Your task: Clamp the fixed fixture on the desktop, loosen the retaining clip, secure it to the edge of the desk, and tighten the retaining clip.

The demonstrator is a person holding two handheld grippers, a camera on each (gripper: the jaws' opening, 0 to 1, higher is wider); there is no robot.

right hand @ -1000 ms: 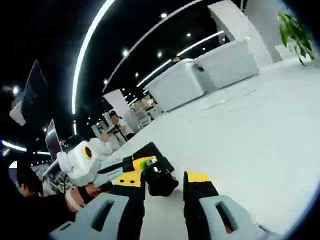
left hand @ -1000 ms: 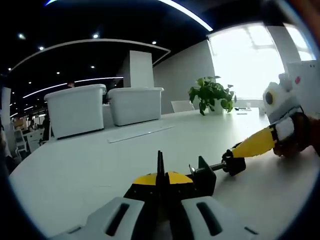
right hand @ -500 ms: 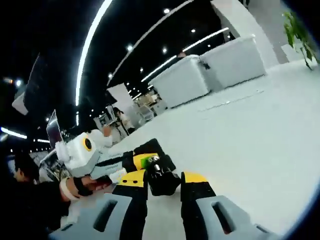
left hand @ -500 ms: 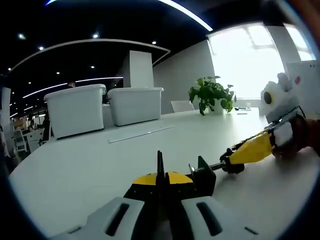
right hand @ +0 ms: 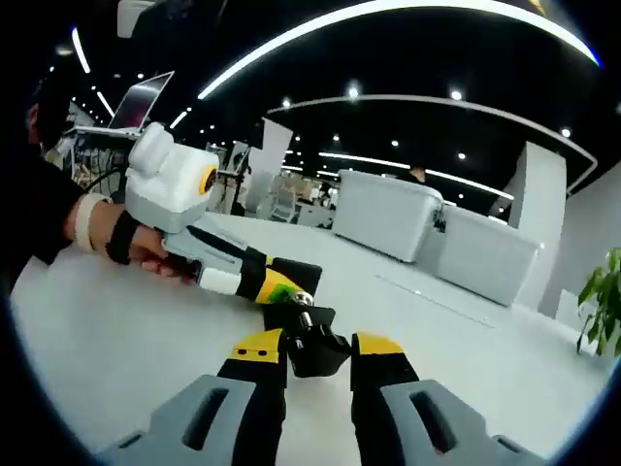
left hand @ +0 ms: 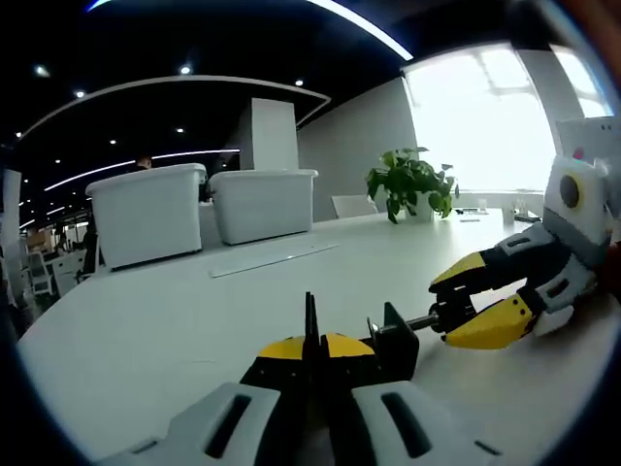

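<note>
The left gripper (left hand: 312, 361) has its fingers closed on the black clamp (left hand: 391, 340), holding it down on the white table (left hand: 175, 330) well in from the edge. The right gripper (right hand: 318, 351) has its fingers set round the clamp's black screw knob (right hand: 312, 351); I cannot tell whether they pinch it. I'd say only the first hold is done: loosening, moving to the edge and tightening all remain.
</note>
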